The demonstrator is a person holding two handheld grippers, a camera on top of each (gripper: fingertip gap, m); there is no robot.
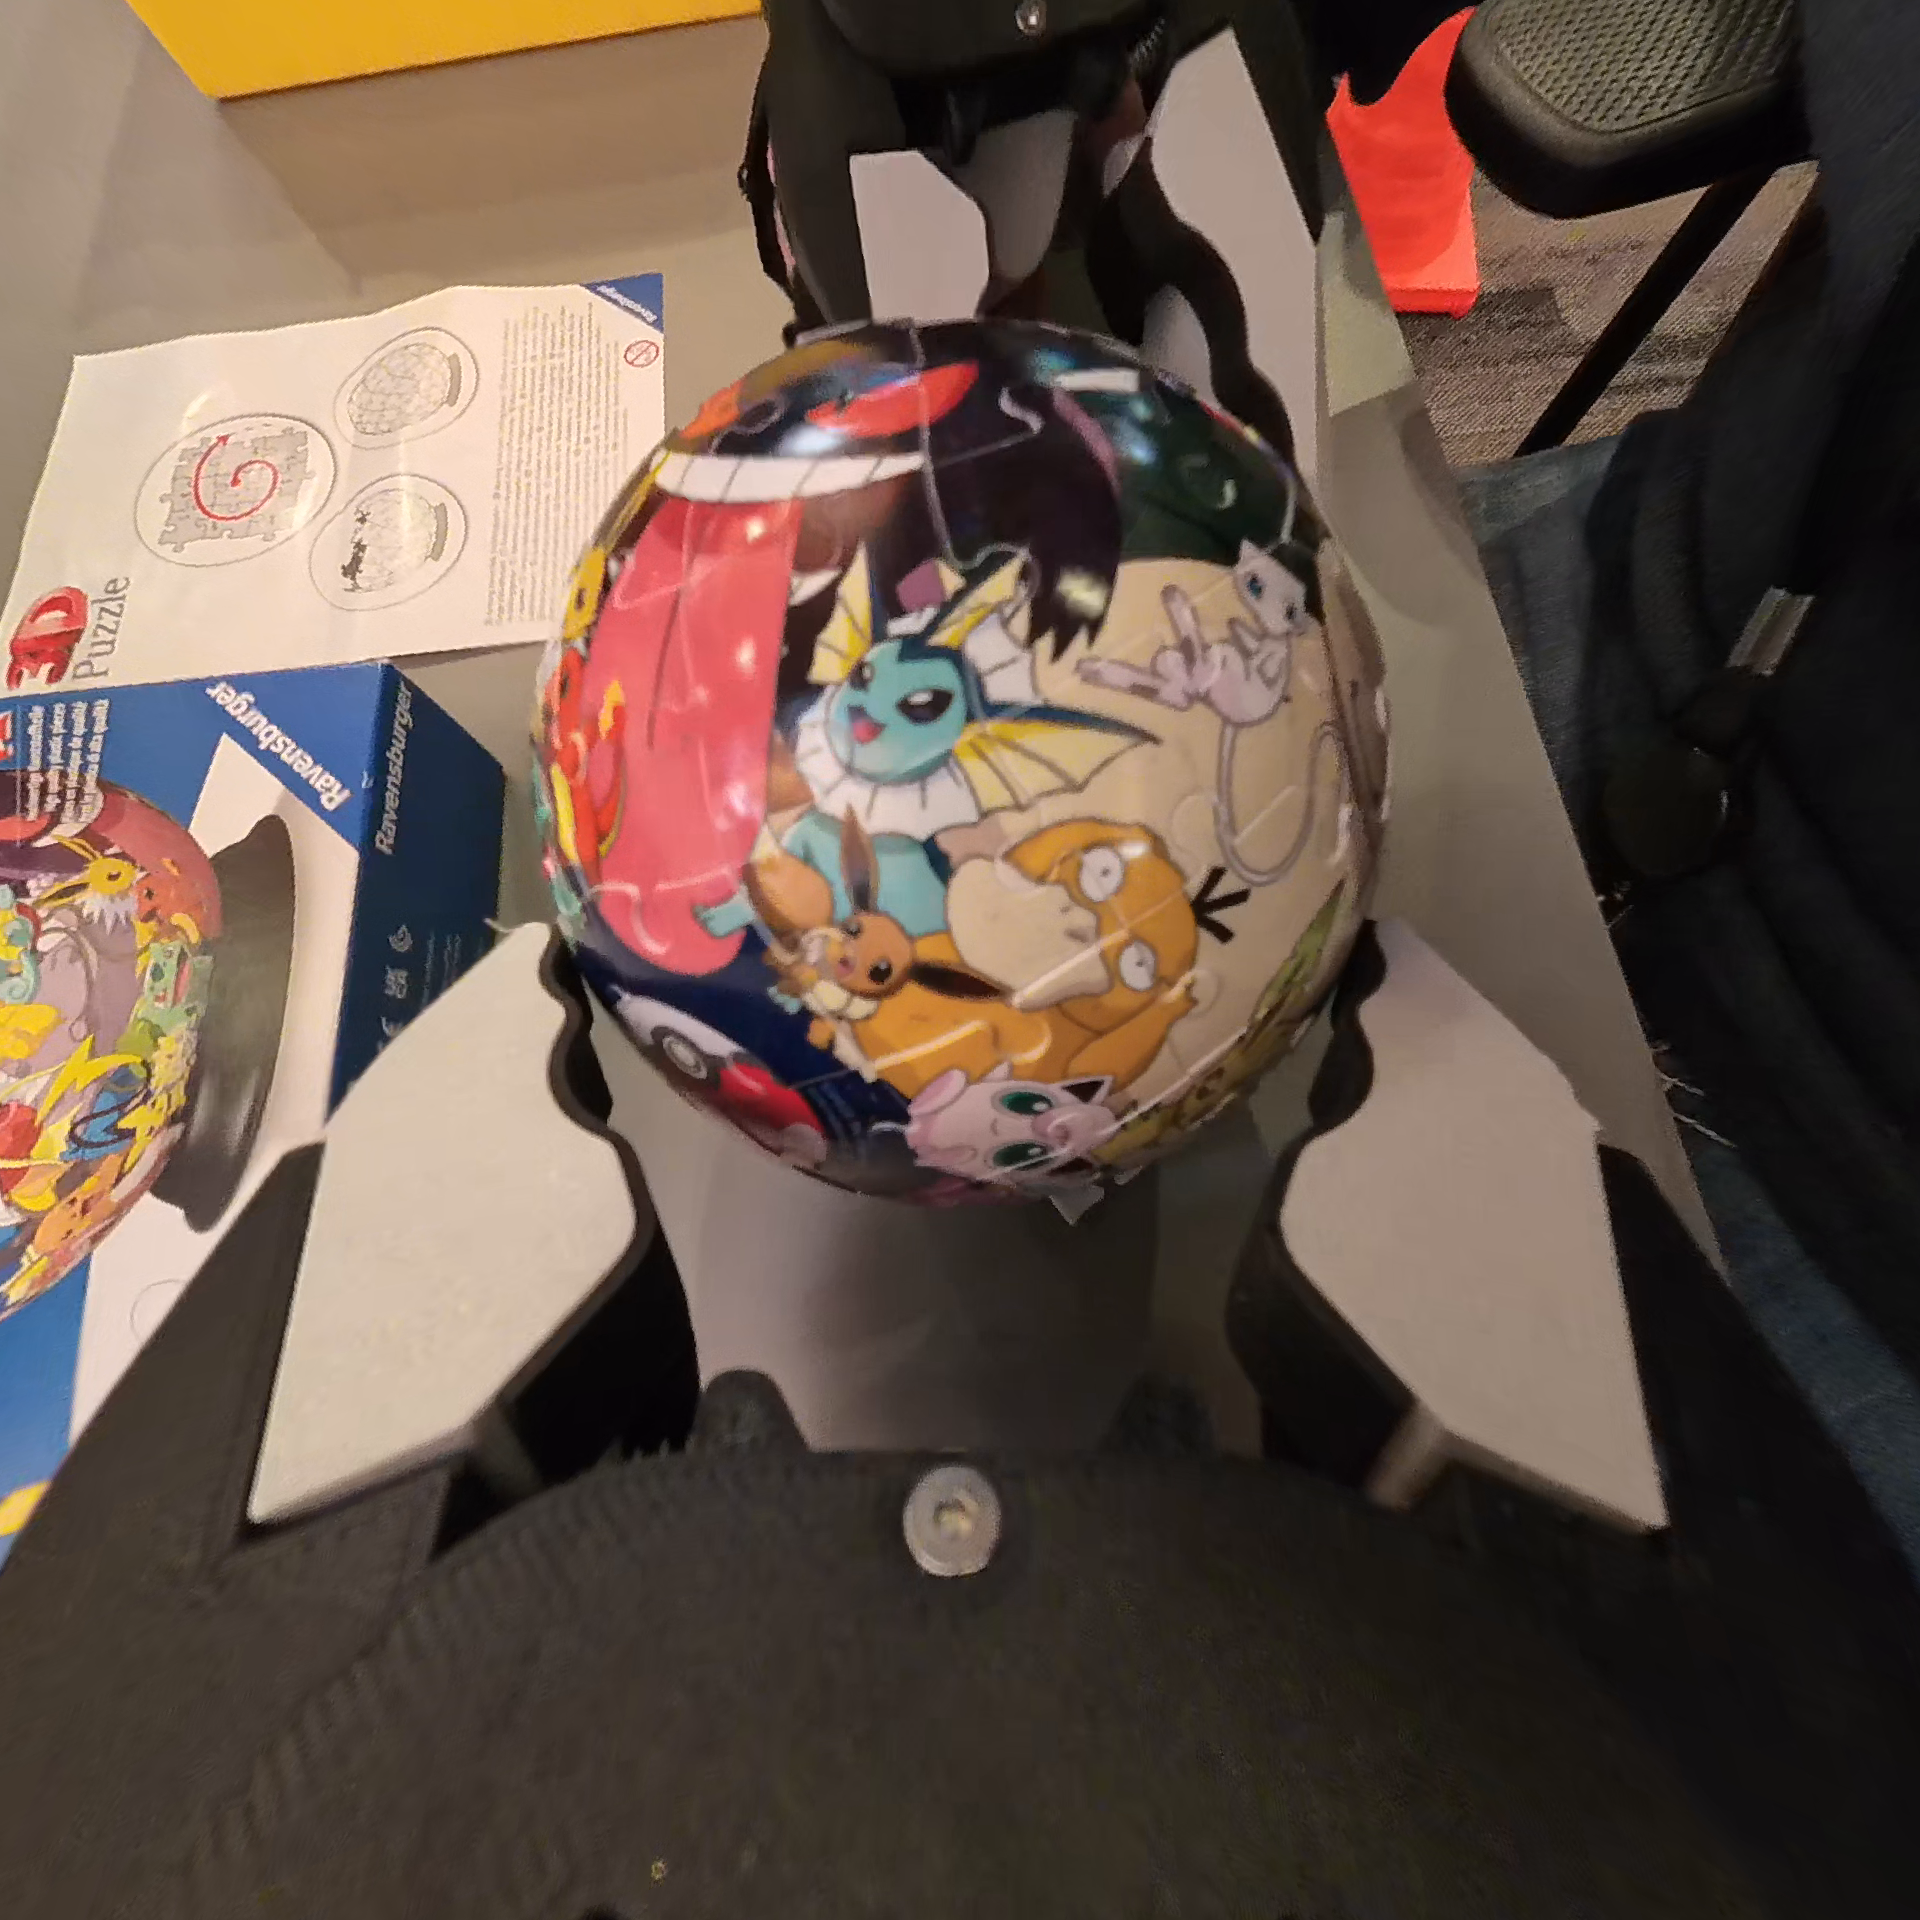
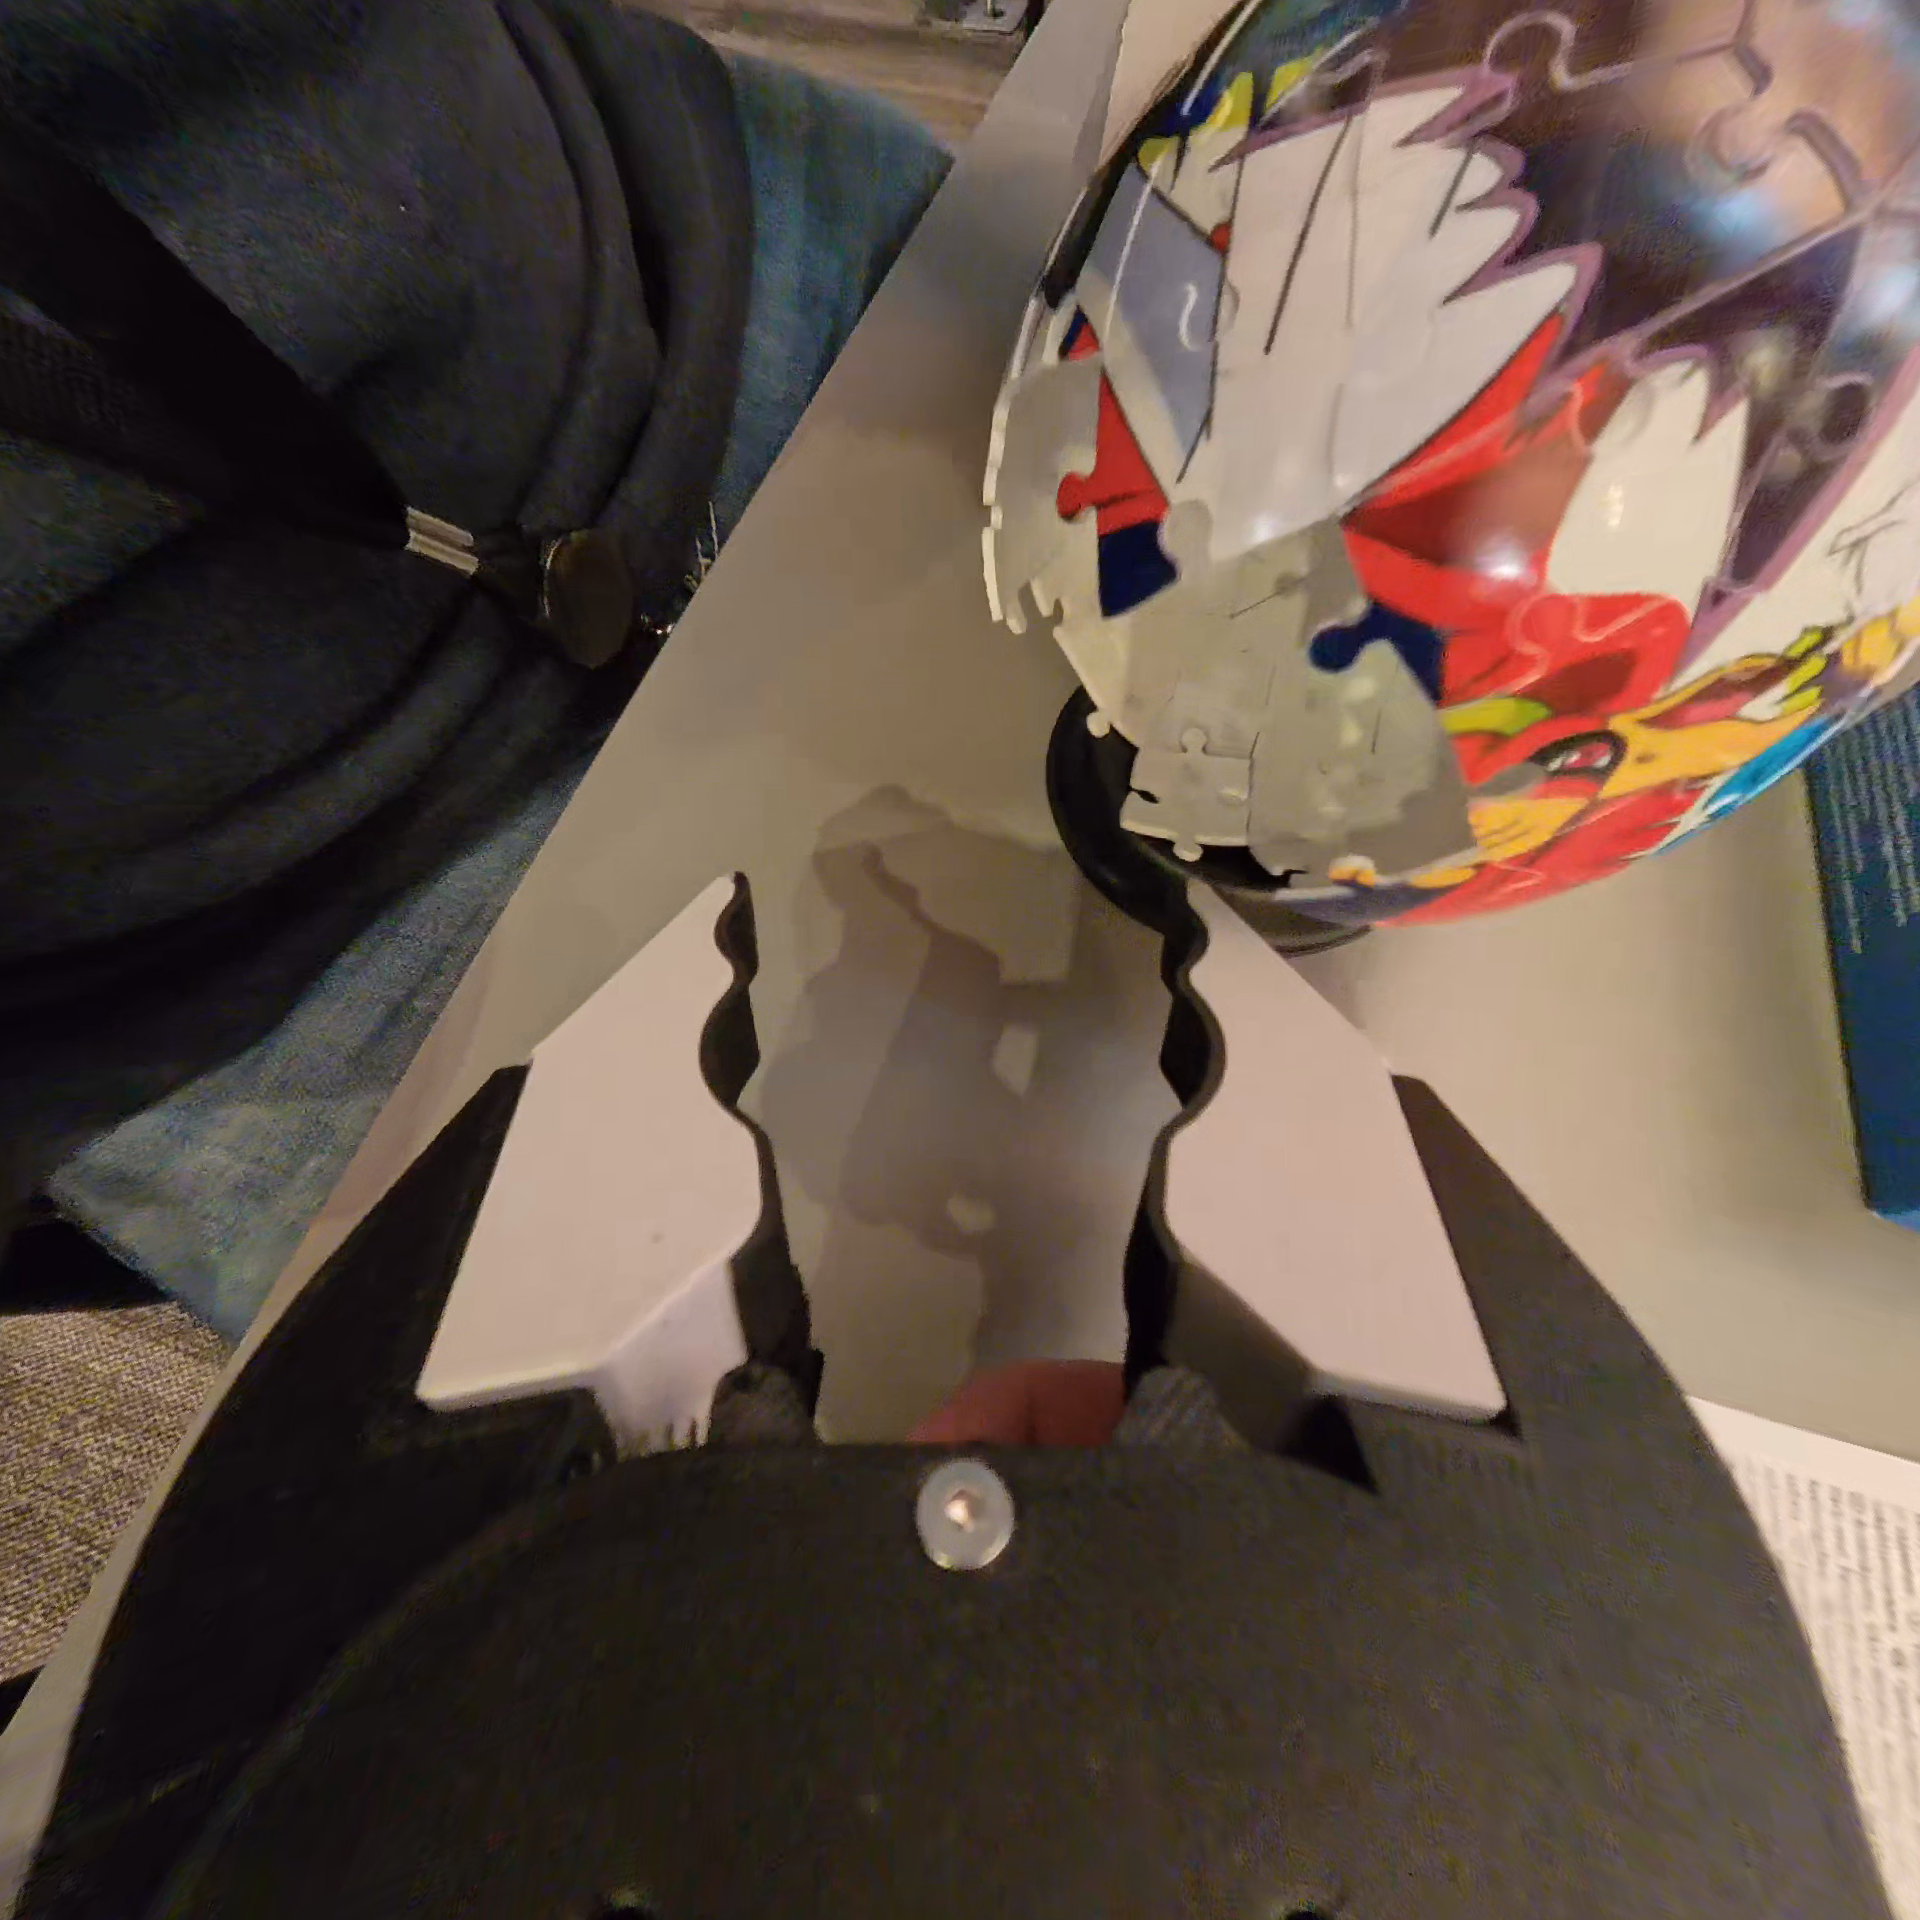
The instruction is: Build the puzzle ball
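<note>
The left hand-held gripper (image 1: pixel 961 961) clamps the glossy, cartoon-printed plastic puzzle ball (image 1: pixel 961 769) between its spread fingers. The right hand-held gripper (image 2: pixel 961 935) stands open and empty over the grey surface (image 2: pixel 883 582). From it the ball lies at one o'clock, its unfinished gap (image 2: pixel 1278 707) facing it, above a black round stand (image 2: pixel 1101 821).

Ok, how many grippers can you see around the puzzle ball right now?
2. The left gripper clasps the puzzle ball from the near side, fingers on either flank. The right gripper is open beside the ball's unfinished edge; the left wrist view shows it behind the ball.
</note>
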